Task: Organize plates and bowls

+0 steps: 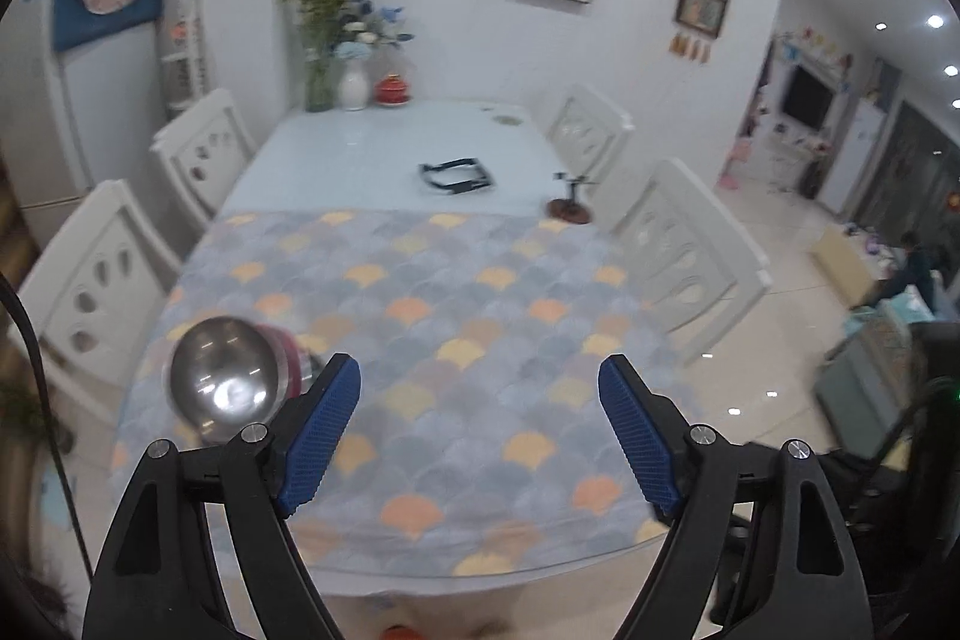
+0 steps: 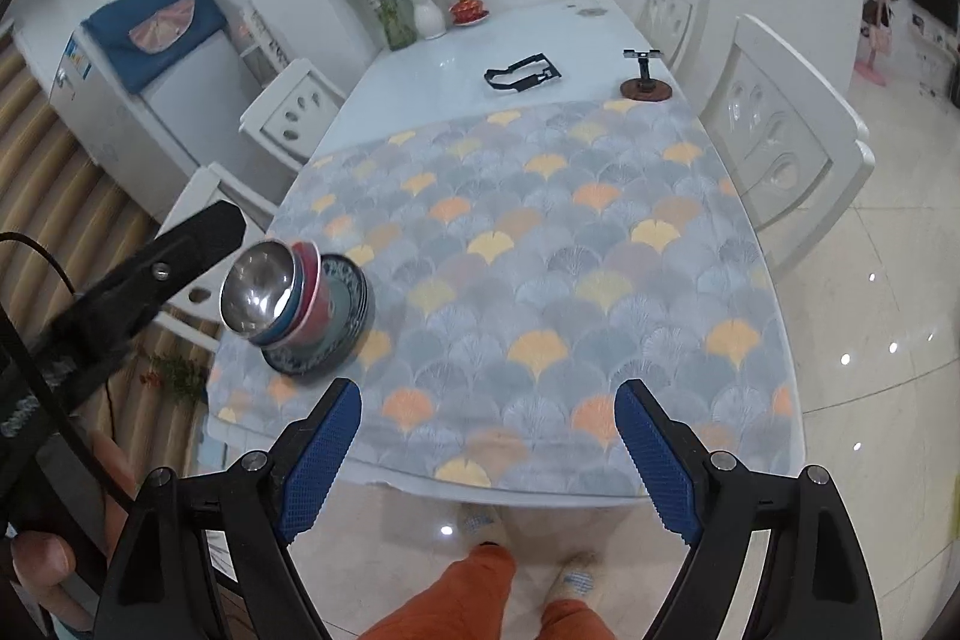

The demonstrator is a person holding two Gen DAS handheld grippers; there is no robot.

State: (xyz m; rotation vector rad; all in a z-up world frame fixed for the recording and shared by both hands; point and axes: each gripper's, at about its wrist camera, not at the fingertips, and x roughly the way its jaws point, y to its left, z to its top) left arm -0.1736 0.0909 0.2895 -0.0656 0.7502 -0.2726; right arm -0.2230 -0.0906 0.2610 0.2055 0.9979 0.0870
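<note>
Looking done: steel bowl (image 2: 255, 292) tops the stack on the plates (image 2: 336, 322), near-left. Both the left gripper (image 1: 480, 436) and right gripper (image 2: 487, 451) gape wide, holding nothing. That lopsided stack could topple if bumped.

- left wrist view looks forward from low over the near end of the table (image 1: 384, 142), down its length toward the far wall, close to the patterned cloth (image 1: 420, 340).
- right wrist view sits higher and further back, off the table's near edge, tilted down.
- both share the cloth, the stacked dishes (image 2: 300, 304) at left, and the flower vases (image 1: 336, 82).
</note>
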